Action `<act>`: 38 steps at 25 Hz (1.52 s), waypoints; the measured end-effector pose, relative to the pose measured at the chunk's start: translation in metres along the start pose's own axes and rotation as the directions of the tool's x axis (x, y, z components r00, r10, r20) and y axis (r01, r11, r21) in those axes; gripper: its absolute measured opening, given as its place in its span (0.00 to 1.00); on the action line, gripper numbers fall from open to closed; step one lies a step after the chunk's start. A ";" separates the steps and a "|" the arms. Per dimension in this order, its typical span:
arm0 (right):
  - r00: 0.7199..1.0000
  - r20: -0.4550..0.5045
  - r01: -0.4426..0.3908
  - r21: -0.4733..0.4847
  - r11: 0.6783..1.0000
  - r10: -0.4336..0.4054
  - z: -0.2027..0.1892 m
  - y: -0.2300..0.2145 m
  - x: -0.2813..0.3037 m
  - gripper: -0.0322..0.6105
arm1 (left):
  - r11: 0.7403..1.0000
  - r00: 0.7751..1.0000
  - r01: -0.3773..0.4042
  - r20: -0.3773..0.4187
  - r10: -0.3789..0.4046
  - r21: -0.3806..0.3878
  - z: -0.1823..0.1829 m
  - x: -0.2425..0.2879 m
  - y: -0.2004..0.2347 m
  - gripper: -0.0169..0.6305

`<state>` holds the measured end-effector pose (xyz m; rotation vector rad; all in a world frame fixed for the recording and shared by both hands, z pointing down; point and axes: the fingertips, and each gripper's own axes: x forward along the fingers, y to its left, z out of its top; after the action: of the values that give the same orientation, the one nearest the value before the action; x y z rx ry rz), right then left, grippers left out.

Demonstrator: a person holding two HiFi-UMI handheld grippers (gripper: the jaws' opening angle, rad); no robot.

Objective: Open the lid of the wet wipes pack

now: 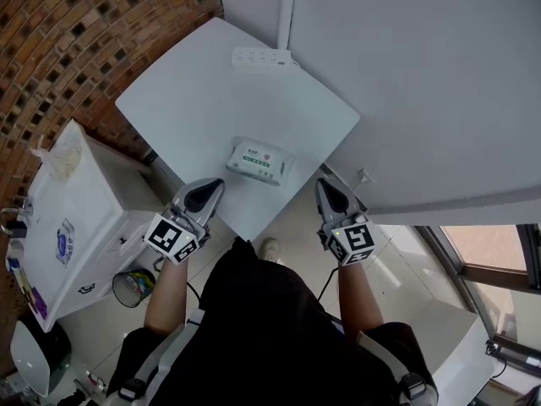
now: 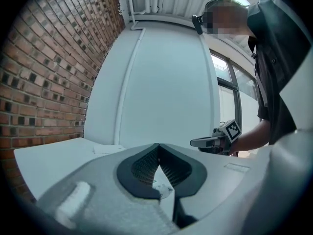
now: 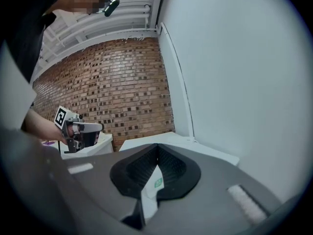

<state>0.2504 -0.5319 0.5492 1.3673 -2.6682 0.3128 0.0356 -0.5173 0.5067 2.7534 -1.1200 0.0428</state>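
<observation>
A white wet wipes pack (image 1: 259, 161) with a green label lies flat near the front corner of the white table (image 1: 194, 100), its lid down. My left gripper (image 1: 211, 186) hovers at the table's front-left edge, shut and empty, just left of the pack. To the pack's right, off the table's edge, my right gripper (image 1: 325, 186) hangs shut with nothing in it. A sliver of the pack (image 2: 161, 185) shows behind the closed tips in the left gripper view, and the pack (image 3: 154, 180) peeks through in the right gripper view too.
A white power strip (image 1: 262, 57) lies at the table's far corner against the wall. A white cabinet (image 1: 68, 218) stands to the left, with a small bin (image 1: 133, 288) on the floor by it. A brick wall (image 1: 59, 49) runs along the left.
</observation>
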 end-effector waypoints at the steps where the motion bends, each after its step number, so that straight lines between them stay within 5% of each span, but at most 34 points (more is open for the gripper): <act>1: 1.000 -0.009 -0.003 -0.001 1.000 0.003 -0.002 0.001 0.005 0.05 | 1.000 1.000 0.007 -0.007 -0.006 0.006 -0.005 0.003 0.004 0.03; 14: 0.985 -0.154 -0.092 -0.082 0.992 0.079 -0.033 0.014 0.067 0.07 | 0.983 0.978 0.143 -0.169 -0.123 0.112 -0.043 0.056 0.030 0.03; 16: 0.974 -0.199 -0.130 -0.089 0.988 0.110 -0.044 0.021 0.076 0.23 | 0.981 0.972 0.160 -0.193 -0.137 0.108 -0.048 0.061 0.033 0.03; 19: 0.957 -0.254 -0.168 -0.107 0.980 0.136 -0.061 0.027 0.087 0.30 | 0.979 0.963 0.181 -0.220 -0.157 0.095 -0.058 0.068 0.038 0.03; 21: 0.942 -0.294 -0.201 -0.107 0.974 0.162 -0.074 0.031 0.095 0.45 | 0.976 0.957 0.191 -0.240 -0.163 0.100 -0.063 0.074 0.041 0.04; 28: 0.859 -0.464 -0.344 -0.203 0.917 0.219 -0.122 0.048 0.122 0.77 | 0.959 0.929 0.249 -0.313 -0.196 0.137 -0.080 0.087 0.047 0.09; 31: 0.834 -0.501 -0.380 -0.219 0.899 0.231 -0.139 0.049 0.133 0.87 | 0.943 0.889 0.295 -0.407 -0.212 0.154 -0.099 0.094 0.049 0.26; 33: 0.823 -0.519 -0.389 -0.221 0.894 0.230 -0.146 0.048 0.139 0.91 | 0.915 0.836 0.356 -0.502 -0.222 0.187 -0.118 0.099 0.046 0.43; 38: 0.821 -0.523 -0.375 -0.195 0.906 0.227 -0.154 0.045 0.152 0.91 | 0.822 0.728 0.498 -0.649 -0.223 0.276 -0.145 0.110 0.039 0.50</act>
<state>0.1286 -0.5887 0.7241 0.6541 -2.3619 0.2427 0.0928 -0.5966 0.6655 2.9139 -0.3964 1.1554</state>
